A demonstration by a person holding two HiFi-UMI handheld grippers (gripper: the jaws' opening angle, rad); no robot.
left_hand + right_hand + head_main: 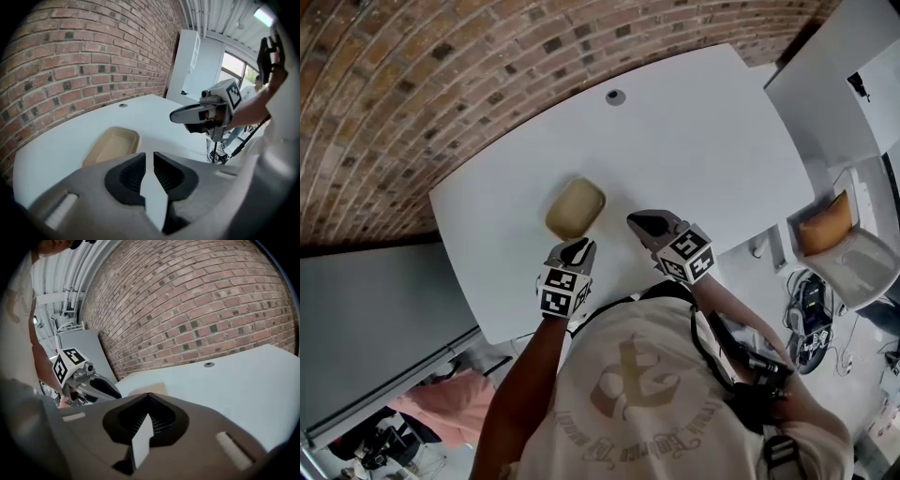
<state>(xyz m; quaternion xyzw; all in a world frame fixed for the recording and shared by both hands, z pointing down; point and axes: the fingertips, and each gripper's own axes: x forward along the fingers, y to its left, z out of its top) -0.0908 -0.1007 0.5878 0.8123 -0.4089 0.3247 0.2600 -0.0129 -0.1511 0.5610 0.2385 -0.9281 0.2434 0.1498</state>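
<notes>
**Both tongs empty, just short of the tan tray**

Nearest the person:
- Left tongs (581,247) sit just off the near edge of the tray (575,208), not touching it. Jaws are a narrow slit apart, and only bare tabletop (694,141) shows through the gap.
- Right tongs (639,221) sit to the right of the tray, near but apart from it. Jaws meet at the tips with nothing between them.

Tray: shallow, tan, rounded corners, nothing inside. It lies flat on the white tabletop.

Beyond the tray, well apart from it: a round grommet (615,96) set in the tabletop. Past that is the brick wall (412,75).

Judgement: this looks like the approach stage, with no grip made on anything. A hold on the tray would call for jaws spread wider than either pair stands now, with the rim set between them. The left tongs look better placed for that.

Count: tray, one. Tongs, two. Grommet, one.
</notes>
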